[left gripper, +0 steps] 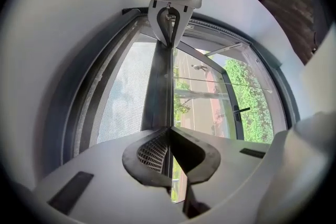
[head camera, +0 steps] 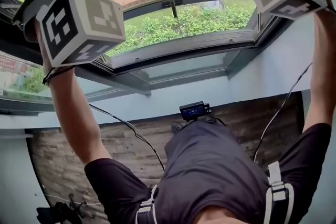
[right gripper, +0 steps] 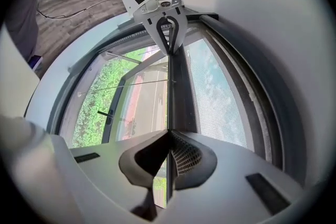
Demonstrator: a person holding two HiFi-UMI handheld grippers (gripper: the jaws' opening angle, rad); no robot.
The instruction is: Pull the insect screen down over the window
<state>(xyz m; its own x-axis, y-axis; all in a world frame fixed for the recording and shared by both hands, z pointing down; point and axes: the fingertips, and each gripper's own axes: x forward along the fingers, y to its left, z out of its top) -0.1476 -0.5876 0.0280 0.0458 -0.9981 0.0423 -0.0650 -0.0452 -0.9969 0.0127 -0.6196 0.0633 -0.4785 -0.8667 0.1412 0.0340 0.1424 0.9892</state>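
Observation:
The insect screen's dark pull bar runs away from my left gripper, whose jaws are shut on the bar's thin edge. Grey mesh stretches to the bar's left. At the bar's far end the right gripper clamps the same bar. From the right gripper view, my right gripper is shut on the pull bar, with mesh on its right and the left gripper opposite. In the head view both marker cubes are raised before the window frame; the jaws are hidden there.
The window sash is swung outward, with its handle over green bushes and a road. White reveal walls flank the opening. A brick-patterned wall lies below the sill. Cables and a small device hang at the person's waist.

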